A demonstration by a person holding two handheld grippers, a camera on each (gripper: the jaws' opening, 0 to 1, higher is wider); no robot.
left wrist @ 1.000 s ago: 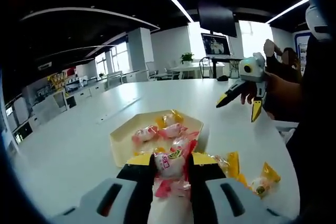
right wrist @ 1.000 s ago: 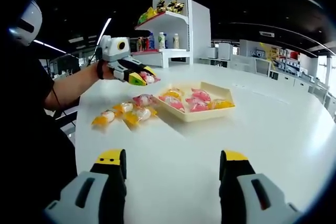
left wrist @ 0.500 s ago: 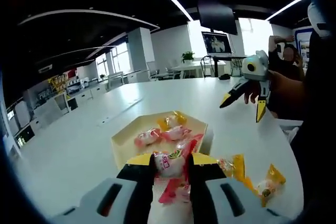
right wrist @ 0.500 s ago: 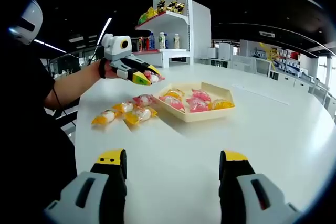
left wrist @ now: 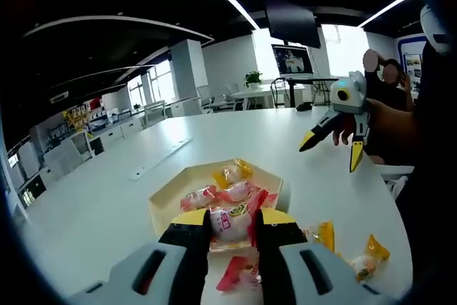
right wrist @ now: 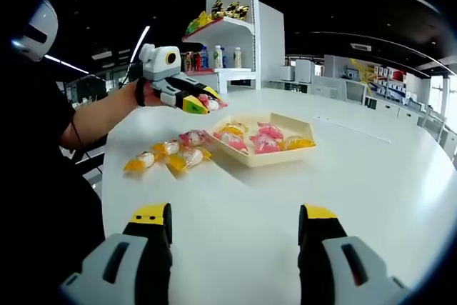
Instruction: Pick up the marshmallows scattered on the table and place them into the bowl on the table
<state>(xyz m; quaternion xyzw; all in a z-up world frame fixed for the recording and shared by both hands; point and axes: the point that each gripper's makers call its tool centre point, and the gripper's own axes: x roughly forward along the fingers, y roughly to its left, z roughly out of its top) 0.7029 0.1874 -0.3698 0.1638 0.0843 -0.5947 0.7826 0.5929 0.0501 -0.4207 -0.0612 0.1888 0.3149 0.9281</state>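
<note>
- Left gripper view: left tongs (left wrist: 230,228) are clamped on a pink-wrapped marshmallow (left wrist: 228,223), held above the near rim of the bowl (left wrist: 166,196) on the white worktop (left wrist: 93,198). A good drop, I judge, means carrying it forward over the middle before letting go.
- Right gripper view: right tongs (right wrist: 232,230) hang apart, holding nothing. Loose sweets (right wrist: 166,156) lie just beside the bowl (right wrist: 268,158); the yellow-wrapped ones look like easy next picks.
</note>
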